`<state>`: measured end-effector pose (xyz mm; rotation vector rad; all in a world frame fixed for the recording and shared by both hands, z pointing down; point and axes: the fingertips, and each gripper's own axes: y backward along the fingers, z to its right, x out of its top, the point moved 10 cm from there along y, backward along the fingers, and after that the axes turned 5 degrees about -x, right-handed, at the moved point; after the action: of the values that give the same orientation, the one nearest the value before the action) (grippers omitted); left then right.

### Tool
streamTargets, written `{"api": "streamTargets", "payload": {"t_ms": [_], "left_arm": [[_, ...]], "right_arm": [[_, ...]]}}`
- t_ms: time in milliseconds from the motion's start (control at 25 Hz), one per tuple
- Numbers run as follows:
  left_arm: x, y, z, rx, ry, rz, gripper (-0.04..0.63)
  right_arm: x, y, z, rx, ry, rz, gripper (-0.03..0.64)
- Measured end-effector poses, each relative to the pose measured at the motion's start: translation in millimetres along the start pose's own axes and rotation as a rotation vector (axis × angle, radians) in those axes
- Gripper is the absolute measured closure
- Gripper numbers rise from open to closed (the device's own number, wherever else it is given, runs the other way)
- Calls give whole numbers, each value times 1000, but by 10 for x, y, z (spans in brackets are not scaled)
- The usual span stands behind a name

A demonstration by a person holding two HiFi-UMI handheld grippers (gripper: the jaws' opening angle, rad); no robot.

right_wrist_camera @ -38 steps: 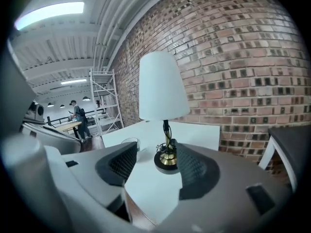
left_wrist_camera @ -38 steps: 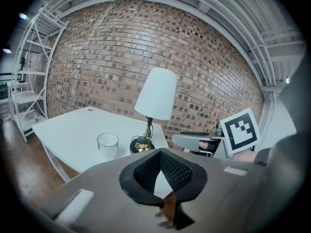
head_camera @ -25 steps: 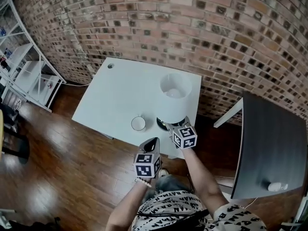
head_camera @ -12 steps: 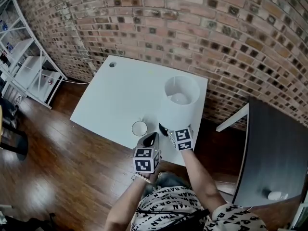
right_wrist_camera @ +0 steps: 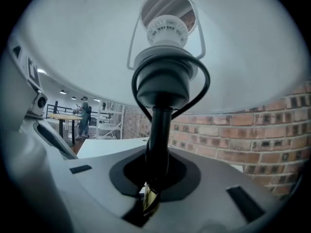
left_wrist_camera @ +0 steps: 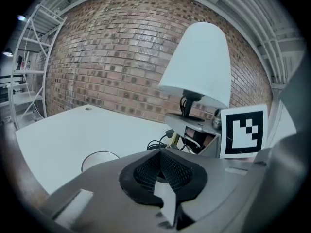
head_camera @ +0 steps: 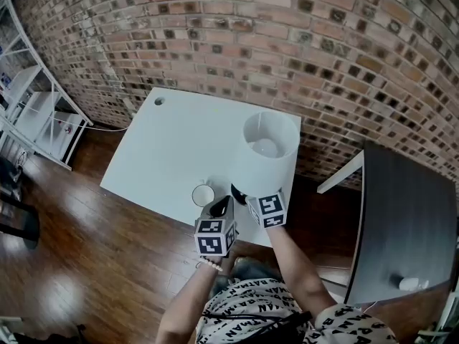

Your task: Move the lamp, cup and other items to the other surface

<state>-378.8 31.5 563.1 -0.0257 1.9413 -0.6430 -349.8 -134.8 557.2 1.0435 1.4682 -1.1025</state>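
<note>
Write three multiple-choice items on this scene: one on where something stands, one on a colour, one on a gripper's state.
1. Where does the cup stand?
A. on a chair
B. on the white table, beside the lamp
C. inside a box

2. What colour is the lamp's shade?
A. white
B. red
C. black

3. How is the right gripper?
A. open and empty
B. shut on the cup
C. shut on the lamp's stem

Key:
1. B, as the head view shows it on the white top just left of the lamp.
2. A, as the shade is plain white in every view.
3. C, as its jaws have just been closing and now clamp the black stem.
</note>
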Motion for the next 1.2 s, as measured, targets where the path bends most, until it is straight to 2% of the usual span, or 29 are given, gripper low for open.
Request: {"api": "streamTargets", "payload": {"t_ms": [280,560,720,920,1200], "left_arm": [[94,97,261,-69,-26,-16,592],[78,229,835,-181,-94,-63,592],[-26,340,1379,-305,-158,-76,592],[-299,494,2140,-472,-187,-115,592],[-667,345,3348,-645,-290,-180,592]], "right_arm": [[307,415,220,-120,-9,17,581],[517,1402,311,-293,-18,-26,581],[488,2197,406,-437,-44,-55,581],[431,3155,555,-599,-61,-99,581],[258,4446,1180,-821,-70,-131,581]]}}
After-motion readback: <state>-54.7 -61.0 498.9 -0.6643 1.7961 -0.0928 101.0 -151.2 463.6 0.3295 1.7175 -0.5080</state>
